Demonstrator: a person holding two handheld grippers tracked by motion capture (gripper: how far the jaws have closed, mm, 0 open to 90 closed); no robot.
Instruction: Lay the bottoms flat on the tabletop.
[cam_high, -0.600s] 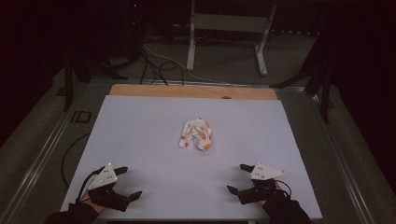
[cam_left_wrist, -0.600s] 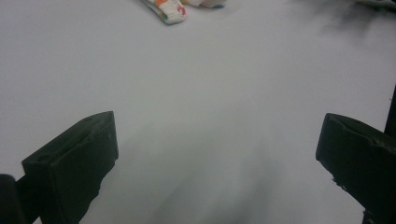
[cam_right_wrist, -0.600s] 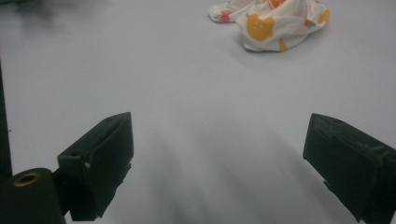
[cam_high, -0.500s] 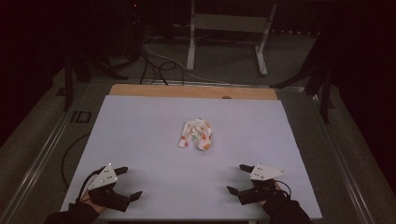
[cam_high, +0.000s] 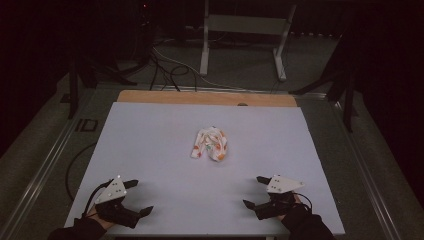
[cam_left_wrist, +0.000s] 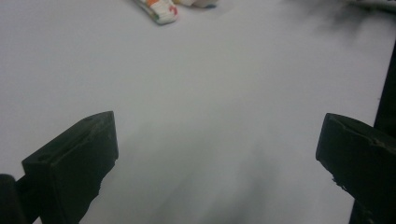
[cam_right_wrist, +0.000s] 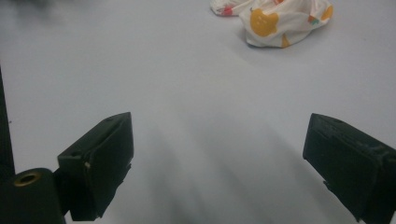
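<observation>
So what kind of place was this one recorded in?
Probably a lab or a recording studio rather than a home. The table has a plain white top holding one crumpled printed cloth, cables trail over the dark floor behind it, and a metal stand sits beyond.

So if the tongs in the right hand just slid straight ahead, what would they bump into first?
Probably the crumpled patterned cloth. The right tongs are open over bare white table, and the cloth lies ahead, slightly off to one side, so they might only graze it.
</observation>
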